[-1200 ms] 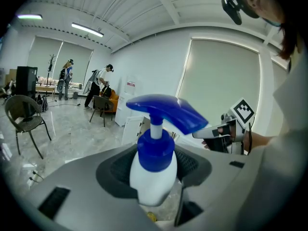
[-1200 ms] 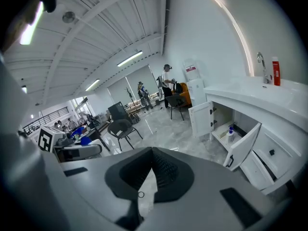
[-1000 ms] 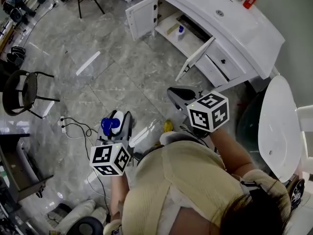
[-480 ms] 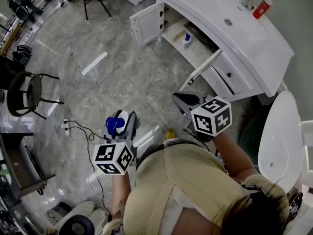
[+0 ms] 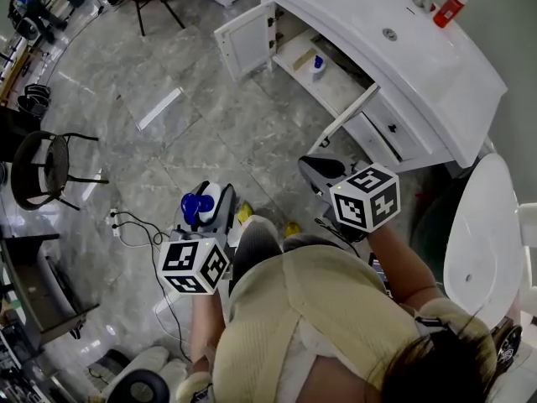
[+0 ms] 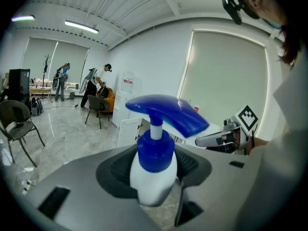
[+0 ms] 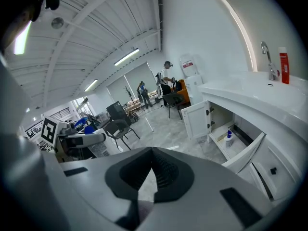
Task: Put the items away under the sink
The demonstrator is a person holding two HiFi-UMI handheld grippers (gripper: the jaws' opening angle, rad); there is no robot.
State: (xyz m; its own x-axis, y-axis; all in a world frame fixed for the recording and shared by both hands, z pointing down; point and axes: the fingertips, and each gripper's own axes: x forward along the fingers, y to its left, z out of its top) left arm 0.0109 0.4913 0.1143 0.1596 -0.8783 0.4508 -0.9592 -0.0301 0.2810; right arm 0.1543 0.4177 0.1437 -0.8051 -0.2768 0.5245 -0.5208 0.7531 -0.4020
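My left claw point(image 5: 208, 213) grips the pump bottle point(image 6: 153, 170) near its top so it rides upright to the open cupboard point(image 5: 289, 55). My right claw point(image 5: 322, 168) is clenched, empty.

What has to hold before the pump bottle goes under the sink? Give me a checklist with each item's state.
1. Grip: ok. The left gripper is closed on the pump bottle, which stands upright.
2. Free hand: ok. The right gripper is shut with nothing in it.
3. Access: ok. Both doors of the cabinet stand open.
4. Room inside: ok. The shelf is bare beside the small bottle.
5. Floor: ok. The cable lies off to the left, not on the way to the cabinet.
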